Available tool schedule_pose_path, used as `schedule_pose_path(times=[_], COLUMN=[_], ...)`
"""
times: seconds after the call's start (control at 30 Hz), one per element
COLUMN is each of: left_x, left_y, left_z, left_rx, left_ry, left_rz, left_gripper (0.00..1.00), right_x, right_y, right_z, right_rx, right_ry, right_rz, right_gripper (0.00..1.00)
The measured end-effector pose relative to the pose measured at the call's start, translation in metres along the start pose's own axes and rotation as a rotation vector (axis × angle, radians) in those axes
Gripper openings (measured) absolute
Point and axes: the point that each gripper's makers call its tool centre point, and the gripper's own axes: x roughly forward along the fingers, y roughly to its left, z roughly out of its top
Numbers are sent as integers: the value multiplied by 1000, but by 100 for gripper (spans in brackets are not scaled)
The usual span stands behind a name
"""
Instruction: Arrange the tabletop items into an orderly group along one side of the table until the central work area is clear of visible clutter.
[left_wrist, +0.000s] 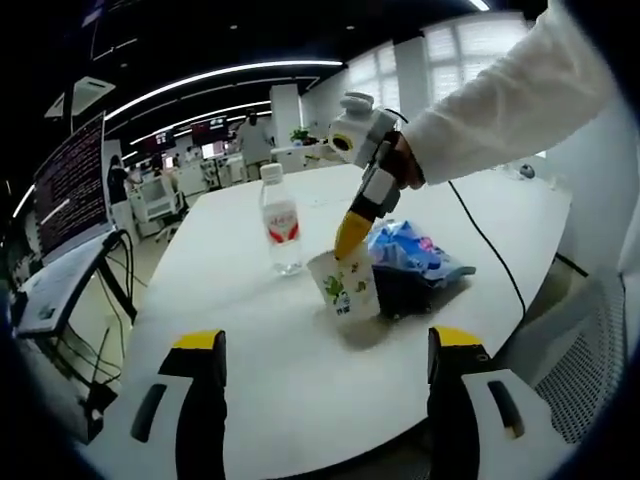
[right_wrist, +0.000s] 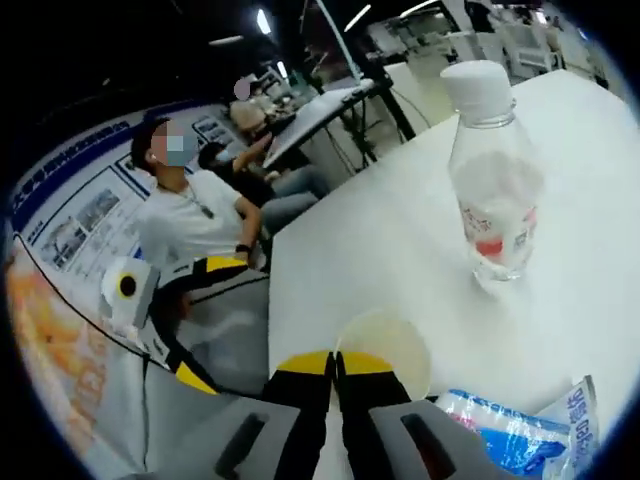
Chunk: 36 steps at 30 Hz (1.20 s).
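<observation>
On white counter (left_wrist: 250, 330): 1 water bottle (left_wrist: 281, 232), 1 paper cup (left_wrist: 343, 283), 1 blue snack bag (left_wrist: 412, 254), clustered mid-counter. Right gripper (right_wrist: 336, 357) pinched on cup rim. Left gripper (left_wrist: 327, 345) wide apart, holding nothing. Right gripper view adds seated person (right_wrist: 195, 225); left gripper view adds monitor (left_wrist: 70, 185).

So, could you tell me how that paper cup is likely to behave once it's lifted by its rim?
The paper cup looks thin-walled and empty, so probably very light. The right gripper is shut on its rim, which may crease or go oval under the pinch. Upright beside the snack bag, it would likely tip if nudged.
</observation>
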Motion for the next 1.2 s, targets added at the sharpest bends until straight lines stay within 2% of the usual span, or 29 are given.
schedule_pose_path(times=[0.1,0.27,0.4,0.5,0.57,0.87,1.2], left_x=[0,0,0,-1,-1,-1,0], left_y=[0,1,1,0,1,0,0], left_z=[1,3,4,5,5,5,2], left_rx=[1,0,-1,-6,-4,-2,2], left_ry=[-2,-13,-21,-23,-23,-21,-12], left_rz=[-3,-5,-6,-7,-5,-9,-7], left_gripper=[85,86,86,87,87,87,86], right_x=[-6,-17,-23,-27,-29,-43,-57], right_y=[3,3,0,1,1,-14,-34], right_z=[1,15,21,25,26,25,29], right_rx=[-85,-245,-356,-480,-521,-538,-511], right_ry=[-23,-66,-70,-78,-83,-95,-126], right_rz=[-22,-81,-117,-146,-156,-198,-240], right_gripper=[0,0,0,0,0,0,0])
